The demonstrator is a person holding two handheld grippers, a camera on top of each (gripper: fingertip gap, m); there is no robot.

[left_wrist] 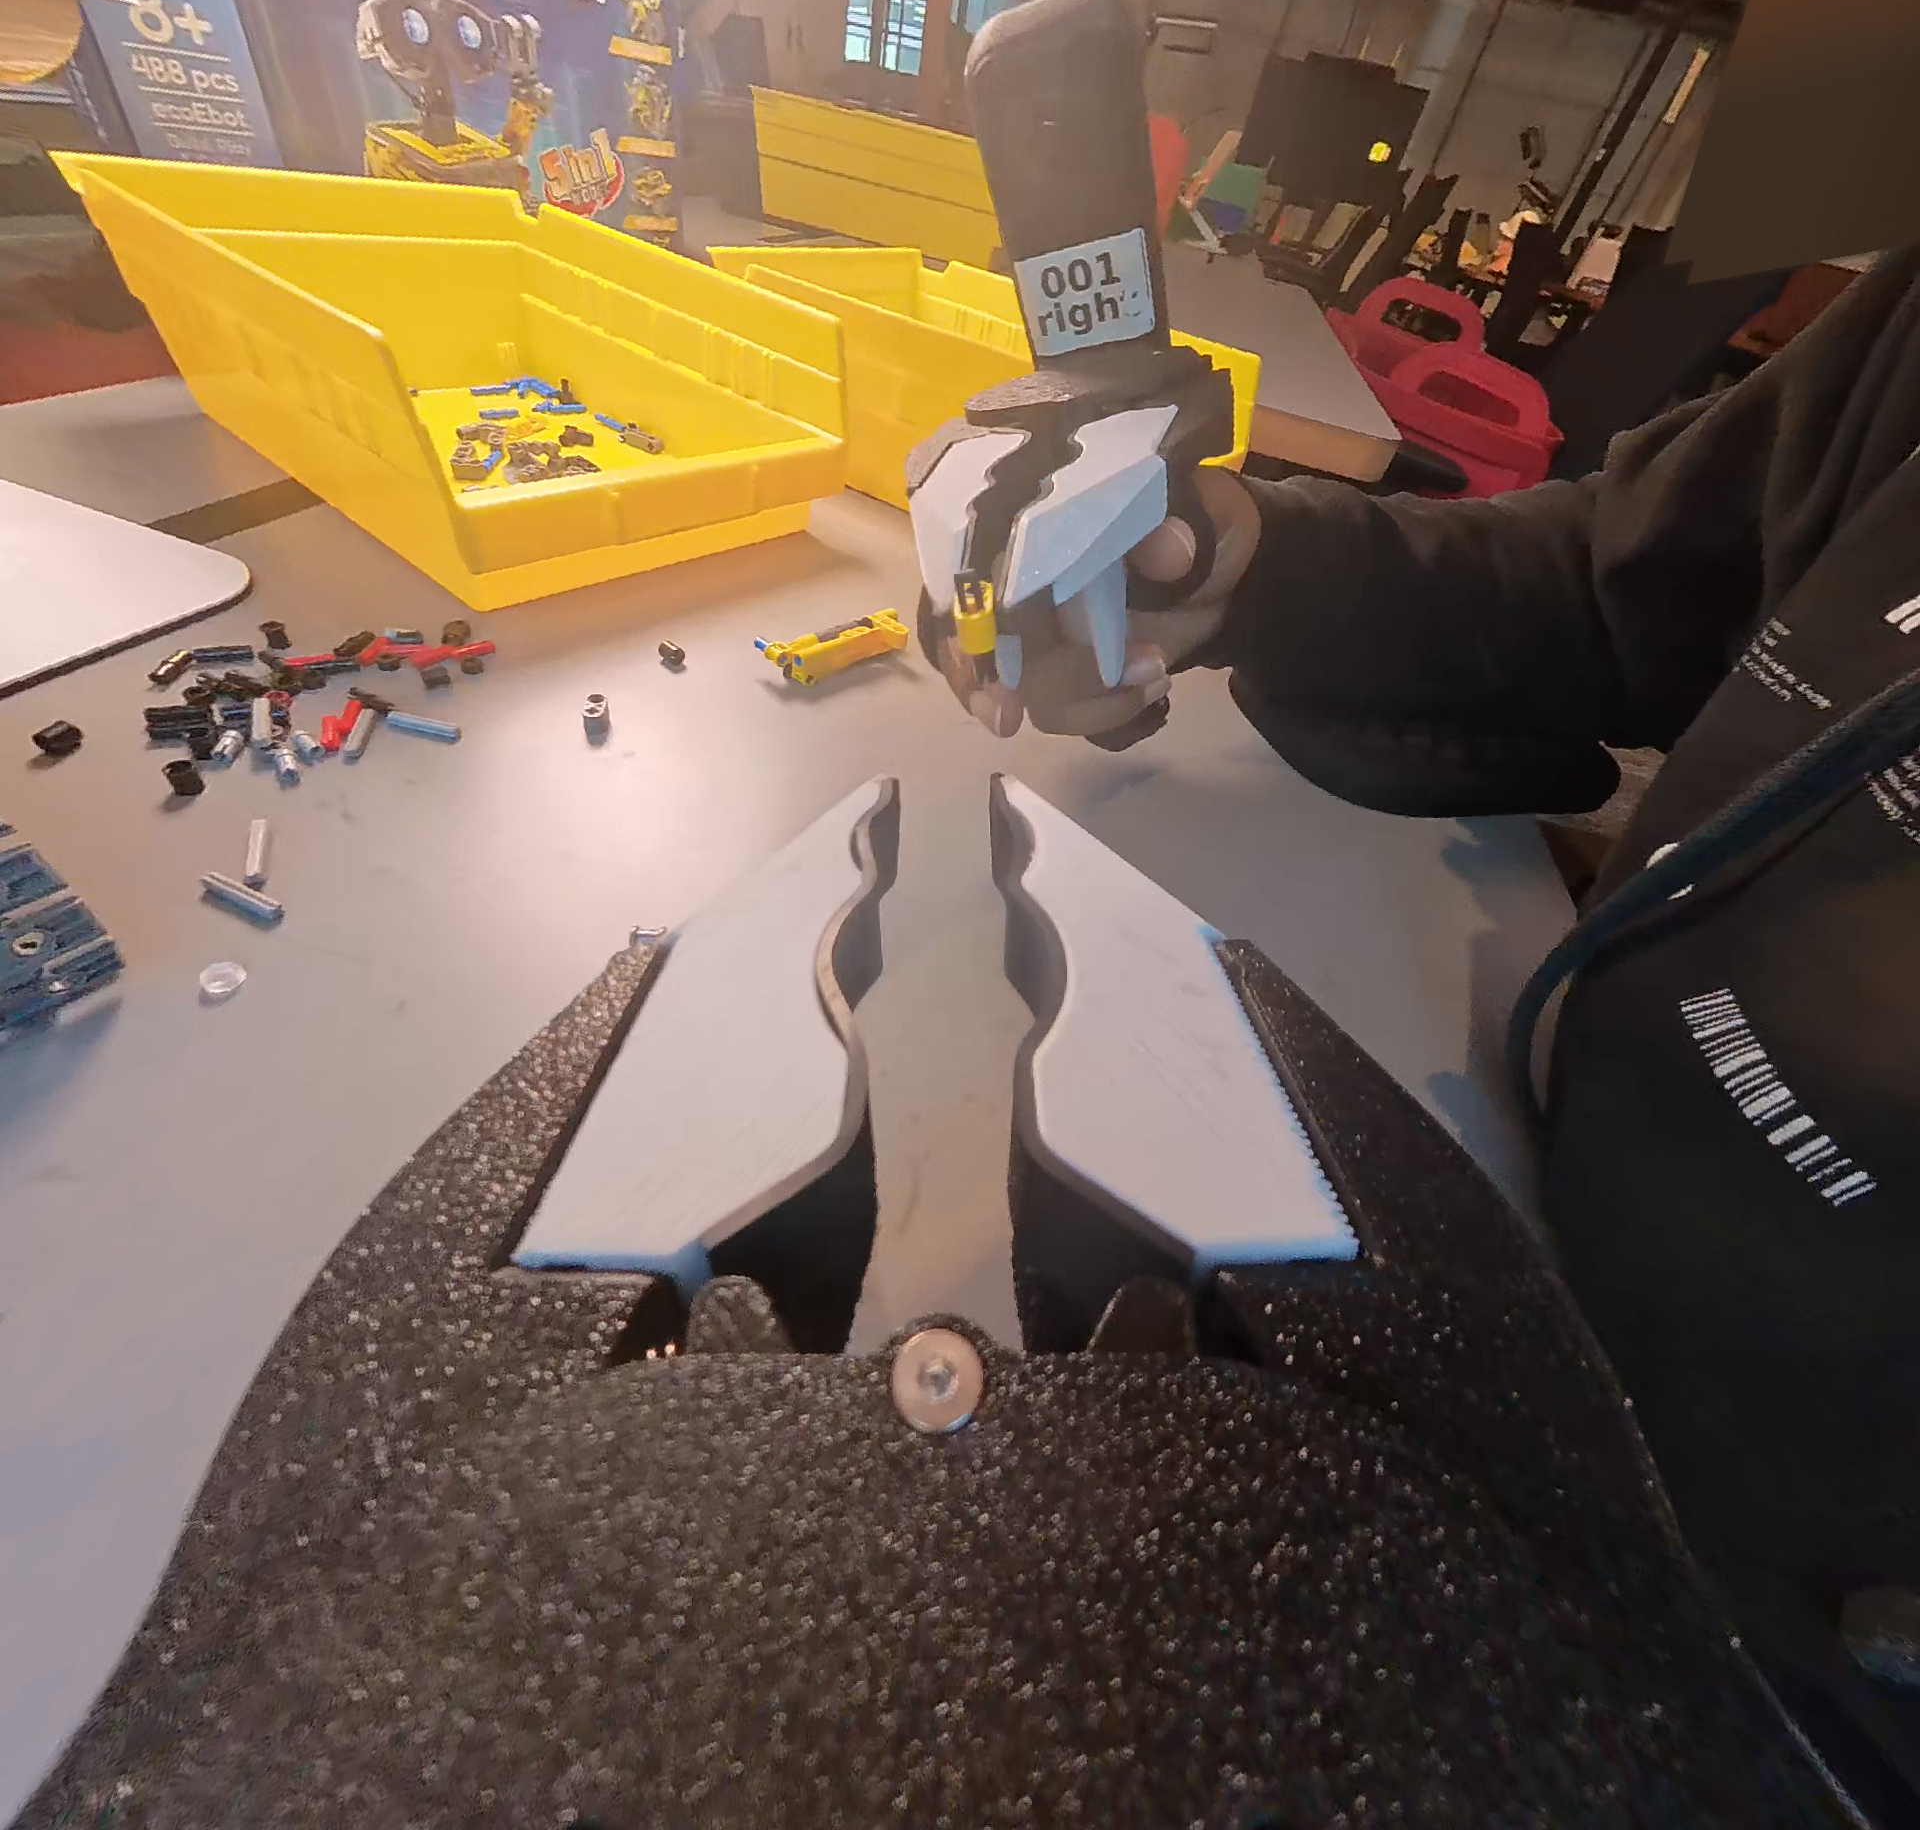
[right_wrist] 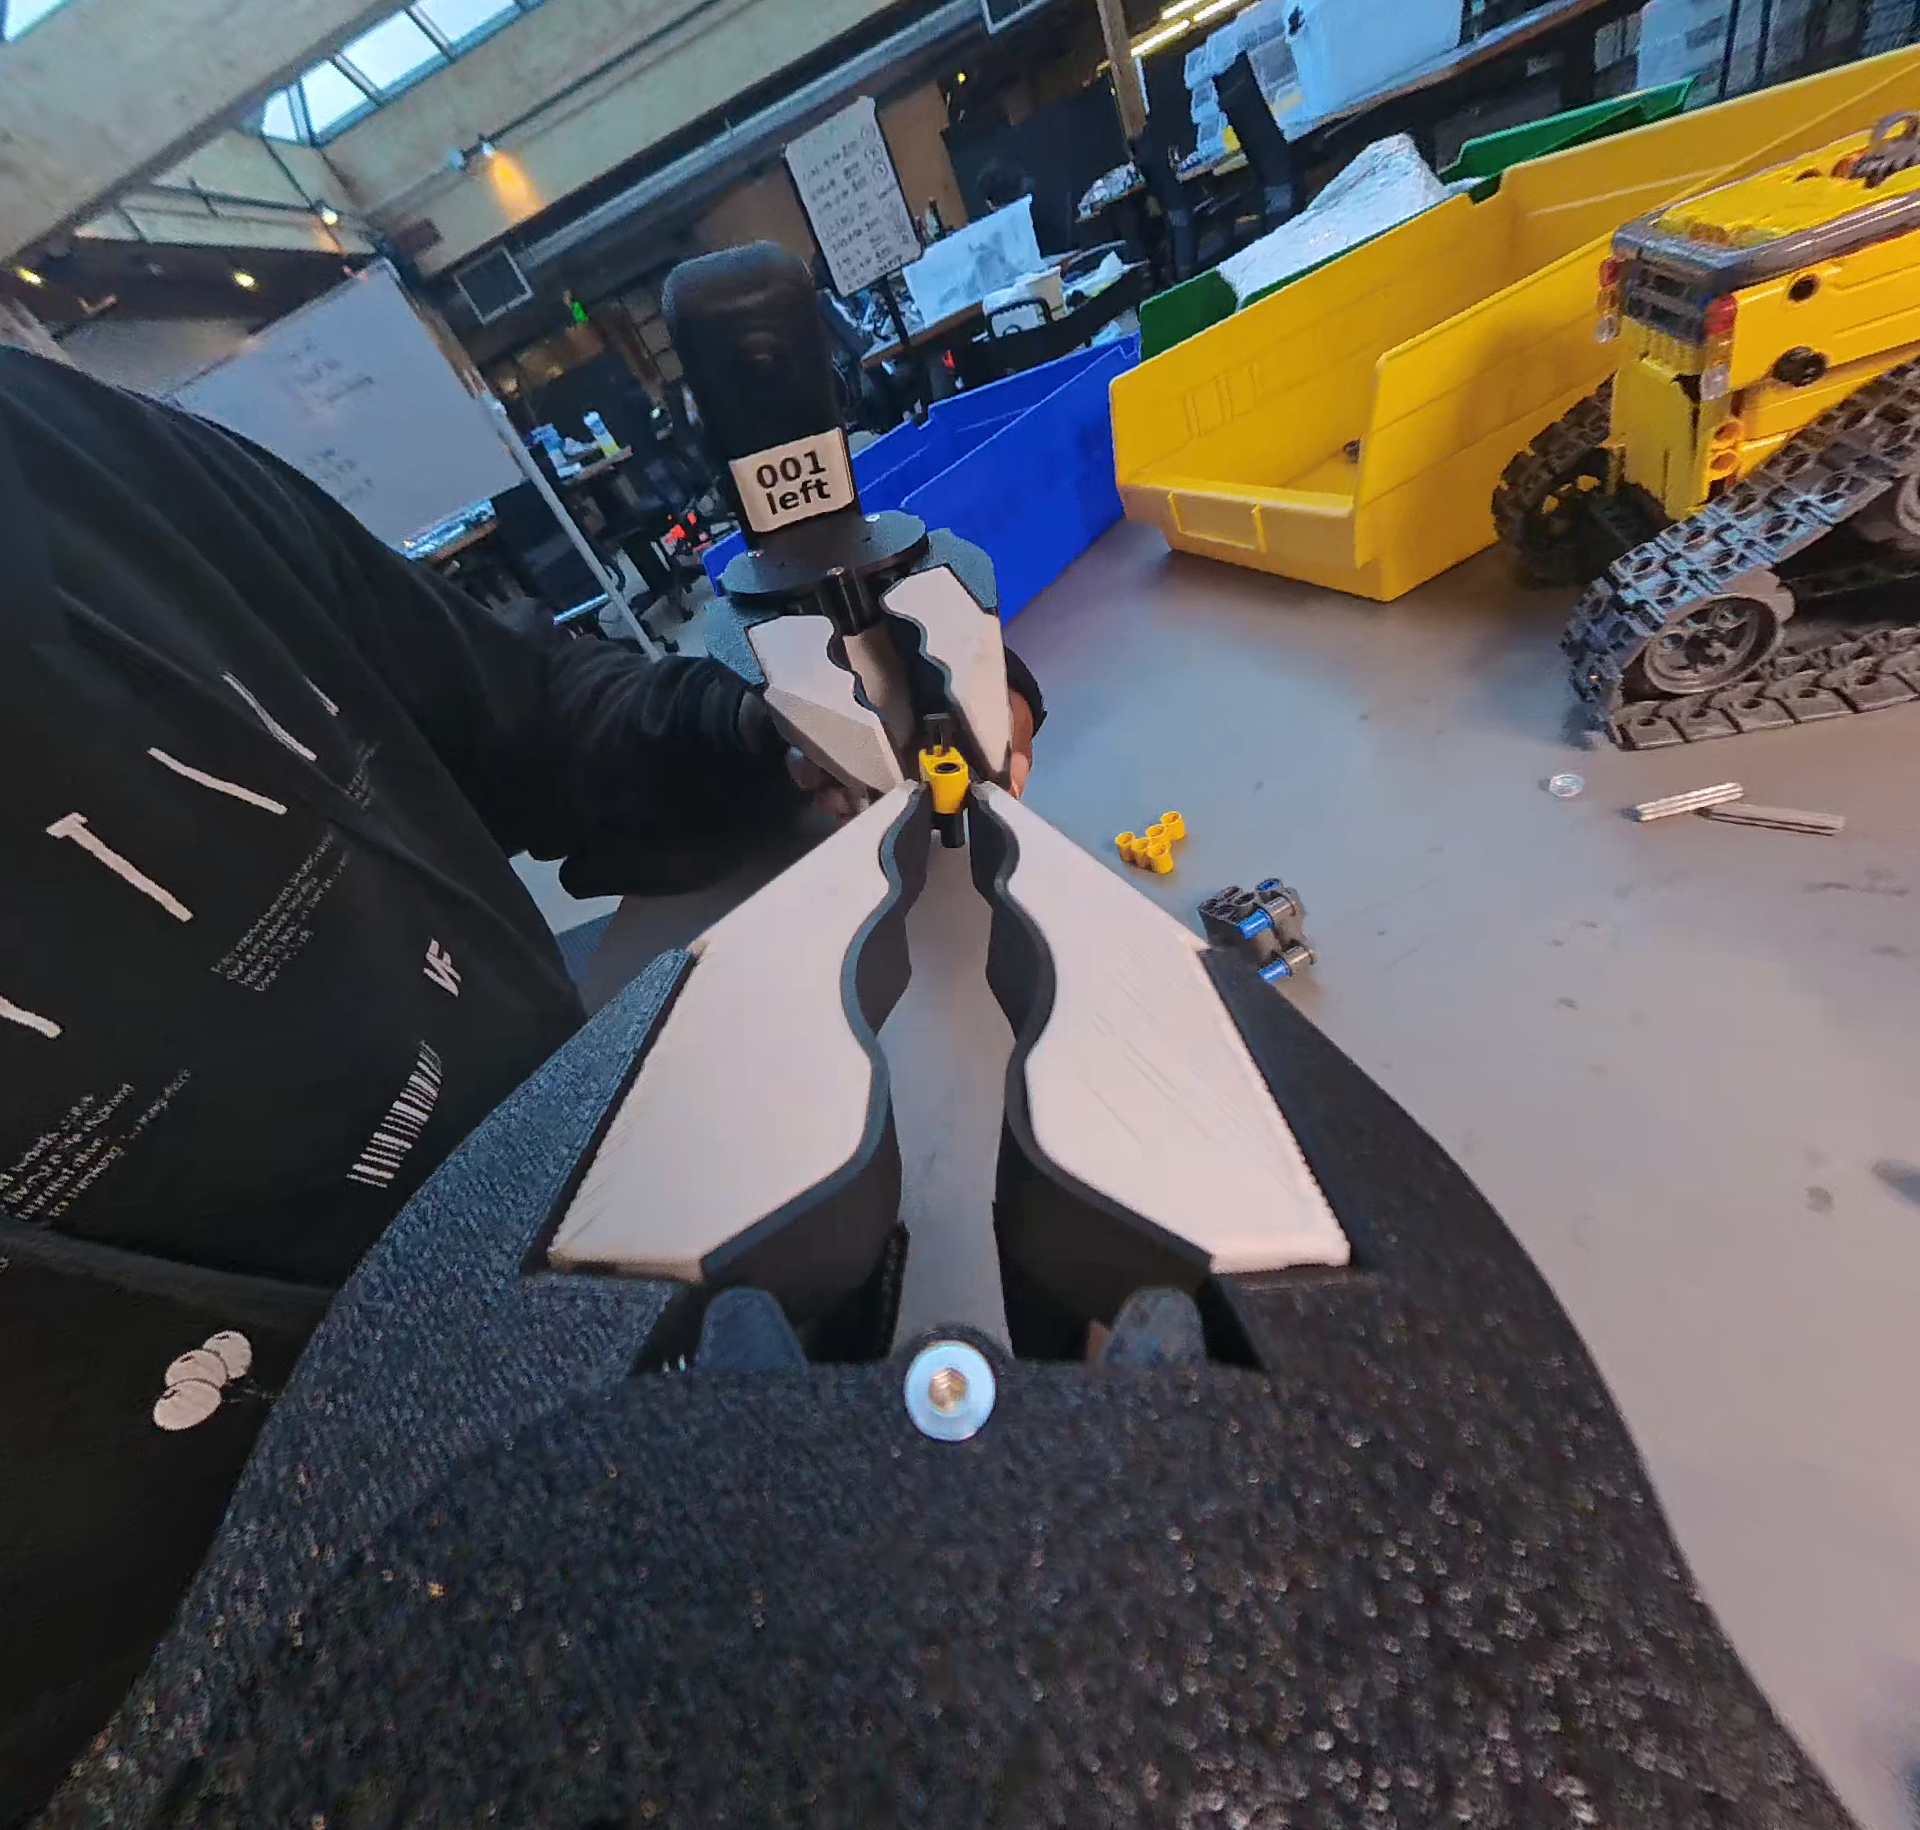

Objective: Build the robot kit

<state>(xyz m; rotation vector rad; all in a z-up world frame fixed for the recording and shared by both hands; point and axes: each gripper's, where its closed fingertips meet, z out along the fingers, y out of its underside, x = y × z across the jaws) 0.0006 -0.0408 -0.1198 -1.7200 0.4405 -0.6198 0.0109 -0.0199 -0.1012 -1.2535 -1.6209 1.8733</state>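
A small yellow connector (right_wrist: 945,778) with a black pin through it is pinched at the very tips of the right claw (right_wrist: 945,806), which is closed down onto it and held above the grey table (right_wrist: 1455,1053). The left claw (left_wrist: 940,791) is parted by a narrow gap with nothing held; it is pointed at the right claw, tips near the connector but apart from it. Just right of the right claw, a yellow multi-hole piece (right_wrist: 1151,838) and a grey block with blue pins (right_wrist: 1252,923) are seen on the table, and a yellow tracked model (right_wrist: 1766,450) farther right. A scatter of loose pins (left_wrist: 301,684) and an open yellow bin (left_wrist: 582,430) are seen to the far left.
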